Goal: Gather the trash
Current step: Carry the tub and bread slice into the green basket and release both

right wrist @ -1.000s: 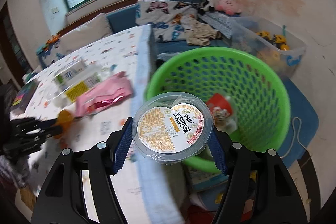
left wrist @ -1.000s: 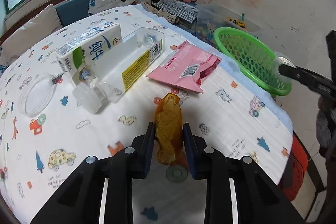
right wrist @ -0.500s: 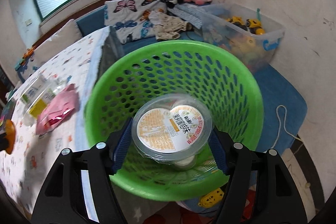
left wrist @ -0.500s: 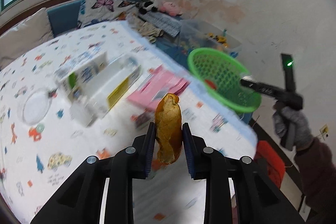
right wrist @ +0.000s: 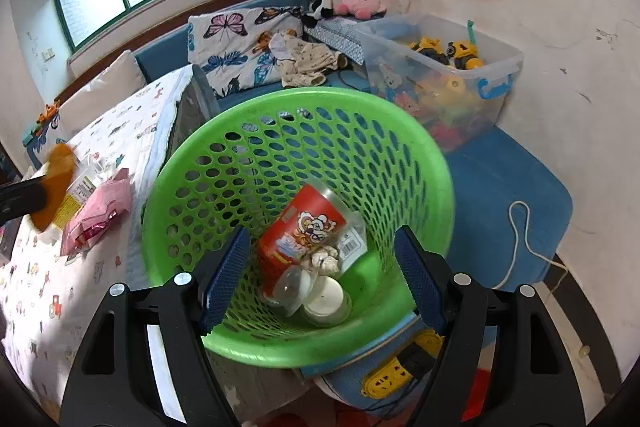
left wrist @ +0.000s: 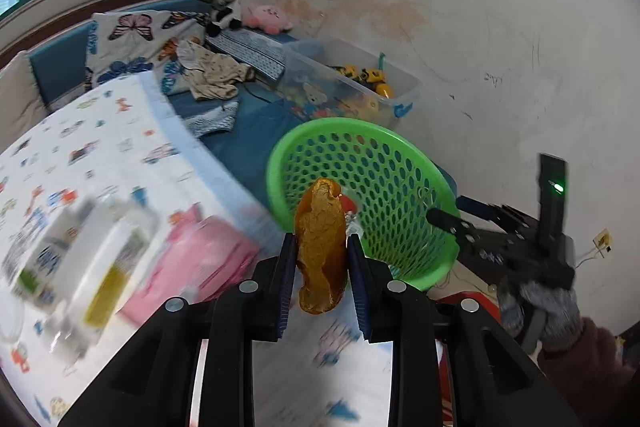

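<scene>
My left gripper (left wrist: 321, 259) is shut on a crumpled orange-brown wrapper (left wrist: 321, 243), held in the air near the table edge, just short of the green mesh basket (left wrist: 400, 203). My right gripper (right wrist: 320, 275) is open and empty above the basket (right wrist: 420, 163). Inside the basket lie a red snack cup (right wrist: 300, 231), a clear lidded tub (right wrist: 324, 301) and crumpled paper (right wrist: 325, 261). On the table, blurred, lie a pink packet (left wrist: 192, 263), a clear bottle with a yellow label (left wrist: 108, 259) and a milk carton (left wrist: 36, 255). The wrapper also shows at the far left of the right wrist view (right wrist: 56, 183).
The basket stands beside the table's right edge (left wrist: 224, 171), on a blue cushion (right wrist: 512, 179). A clear toy bin (right wrist: 448, 75) stands behind it against the wall. A bench with a butterfly pillow (right wrist: 244, 47) and plush toys lies beyond. A yellow power strip (right wrist: 400, 367) lies below the basket.
My right gripper opened and let the lidded tub drop into the basket. My left gripper carried the orange wrapper up off the table and rightwards to the basket.
</scene>
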